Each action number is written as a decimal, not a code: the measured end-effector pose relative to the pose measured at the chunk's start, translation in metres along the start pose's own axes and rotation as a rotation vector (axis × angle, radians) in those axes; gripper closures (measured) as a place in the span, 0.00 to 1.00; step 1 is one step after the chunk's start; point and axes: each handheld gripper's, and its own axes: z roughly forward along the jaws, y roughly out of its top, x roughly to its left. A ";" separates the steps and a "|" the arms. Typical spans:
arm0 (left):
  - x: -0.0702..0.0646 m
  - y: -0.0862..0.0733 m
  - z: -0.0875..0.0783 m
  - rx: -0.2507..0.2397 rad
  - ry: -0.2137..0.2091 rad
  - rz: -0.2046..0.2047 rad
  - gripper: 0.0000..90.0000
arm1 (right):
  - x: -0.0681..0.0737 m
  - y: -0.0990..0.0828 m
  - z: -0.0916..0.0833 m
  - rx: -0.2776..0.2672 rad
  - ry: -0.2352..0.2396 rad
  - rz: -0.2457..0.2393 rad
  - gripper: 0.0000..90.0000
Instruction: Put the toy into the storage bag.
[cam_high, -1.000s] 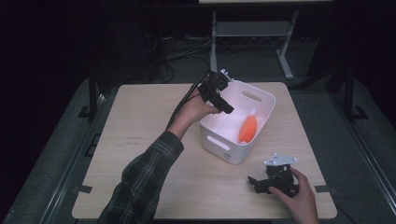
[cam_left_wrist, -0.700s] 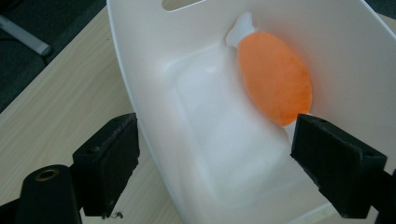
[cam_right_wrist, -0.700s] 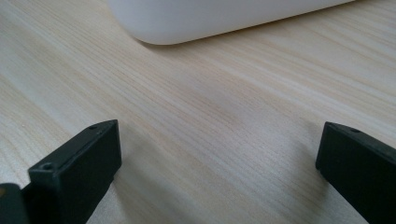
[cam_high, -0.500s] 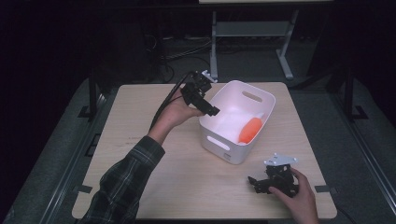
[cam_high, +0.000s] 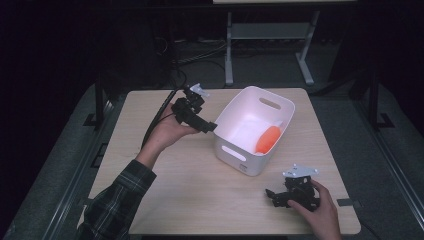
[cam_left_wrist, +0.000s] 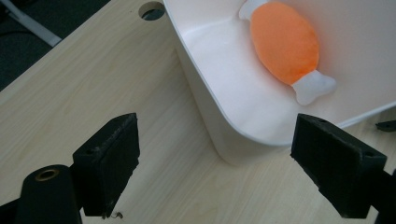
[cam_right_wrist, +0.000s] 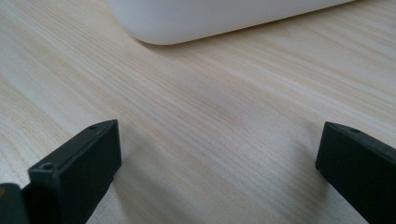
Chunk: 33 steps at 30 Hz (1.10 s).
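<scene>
A white plastic bin (cam_high: 235, 151) stands on the wooden table (cam_high: 165, 180), right of centre. Inside it lies an orange soft toy with white ends (cam_high: 267, 139) (cam_left_wrist: 285, 49), resting against the far wall. My left gripper (cam_high: 212, 128) (cam_left_wrist: 224, 163) is held above the table just left of the bin's rim, jaws open and empty. My right gripper (cam_high: 272, 196) (cam_right_wrist: 217, 172) rests low on the table near the front right corner, in front of the bin (cam_right_wrist: 210, 18), jaws wide open with bare wood between them.
The bin has cut-out handles on its near and far walls. A cable (cam_high: 160, 112) trails from the left gripper off the table's back edge. A metal stand (cam_high: 265, 35) and cables lie on the dark floor behind the table.
My left gripper has drawn back from over the bin to the left and now hangs beside its rim. The toy stays in the bin. The right gripper has not moved.
</scene>
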 end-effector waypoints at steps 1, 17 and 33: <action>0.000 -0.003 -0.002 -0.007 -0.002 -0.004 0.16 | 0.000 0.000 0.000 0.000 0.000 0.000 0.00; -0.007 -0.064 -0.021 -0.106 0.024 -0.015 0.16 | 0.000 0.000 0.000 0.000 0.000 0.000 0.00; -0.009 -0.139 -0.028 -0.176 0.055 -0.072 0.16 | 0.000 0.000 0.000 0.001 -0.001 0.000 0.00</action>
